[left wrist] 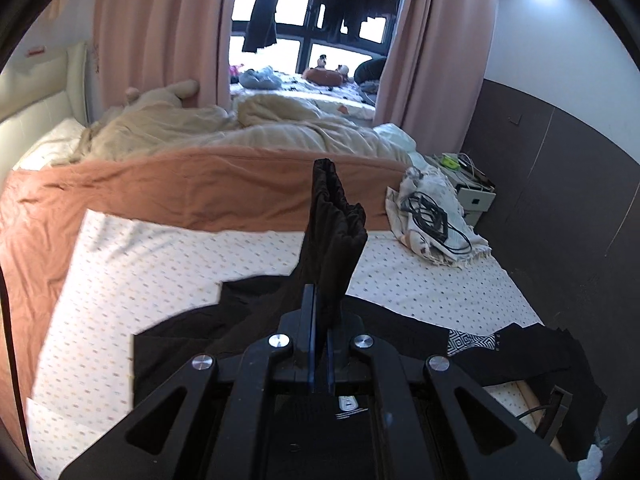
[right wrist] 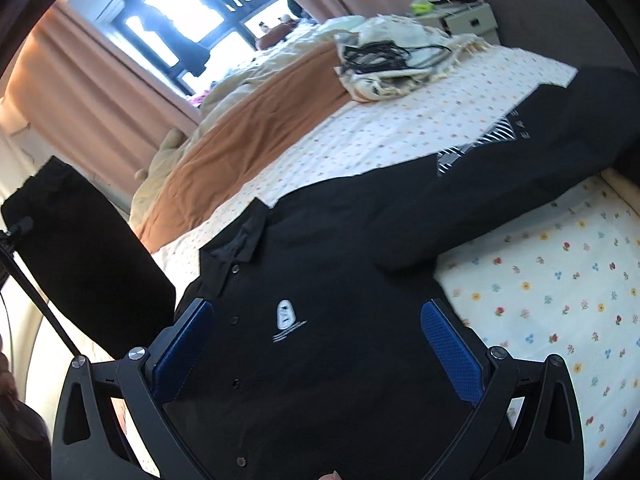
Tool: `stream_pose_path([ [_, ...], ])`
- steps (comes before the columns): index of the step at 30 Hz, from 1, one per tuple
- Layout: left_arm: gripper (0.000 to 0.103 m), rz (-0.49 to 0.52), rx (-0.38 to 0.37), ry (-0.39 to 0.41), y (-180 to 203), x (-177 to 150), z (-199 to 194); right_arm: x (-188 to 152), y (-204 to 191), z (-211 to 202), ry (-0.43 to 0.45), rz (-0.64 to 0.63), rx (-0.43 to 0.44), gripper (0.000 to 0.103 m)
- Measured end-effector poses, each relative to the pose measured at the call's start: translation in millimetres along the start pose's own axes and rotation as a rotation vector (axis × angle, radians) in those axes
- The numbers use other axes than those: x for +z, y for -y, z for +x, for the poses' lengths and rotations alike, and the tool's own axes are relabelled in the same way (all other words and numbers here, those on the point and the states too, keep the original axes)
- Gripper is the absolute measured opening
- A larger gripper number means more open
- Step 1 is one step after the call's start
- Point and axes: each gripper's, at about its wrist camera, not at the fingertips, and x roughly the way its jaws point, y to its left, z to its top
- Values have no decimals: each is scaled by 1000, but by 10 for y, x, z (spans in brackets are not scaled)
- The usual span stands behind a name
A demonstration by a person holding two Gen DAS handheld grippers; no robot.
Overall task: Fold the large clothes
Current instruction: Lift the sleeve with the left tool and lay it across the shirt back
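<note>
A black button-up shirt with a small white chest logo lies spread on the flowered bedsheet. My left gripper is shut on a fold of the shirt's black fabric and holds it lifted above the bed. That raised fabric shows at the left of the right wrist view. My right gripper is open and empty, hovering over the shirt's chest, its blue pads on either side of the logo. The shirt's far sleeve bears a white pattern.
A cream cloth with black cables lies at the bed's right. An orange blanket and beige duvet cover the far bed. A nightstand stands by the dark wall. Pink curtains frame a window.
</note>
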Motion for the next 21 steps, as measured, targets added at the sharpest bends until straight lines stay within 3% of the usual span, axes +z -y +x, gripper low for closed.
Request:
stream_pose_path([
  [7,6,-25,-77,-125,411,-388,709,118,227,-80,1,87,33,103],
  [13,8,-115,-134,-265,519,-824,1140,186,422,-113,23,135,23,103],
  [15,18,-122,-168,-285,562,-951,1216,178,479,-126,23,157,38,103],
  [16,36,-132,-192,-295,565,-1010,1235,180,503,-137,24,166,46,103],
  [17,75,-142,-212,-302,550,-1049,1238,186,525,-150,28,175,54,103],
  [18,95,-155,-232,-299,546,-1090,1231,181,538,-161,33,178,57,103],
  [19,103,-171,-252,-279,525,-1112,1196,182,544,-174,37,179,55,103],
  [21,103,-186,-266,-268,498,-1135,1128,173,550,-193,45,178,50,103],
])
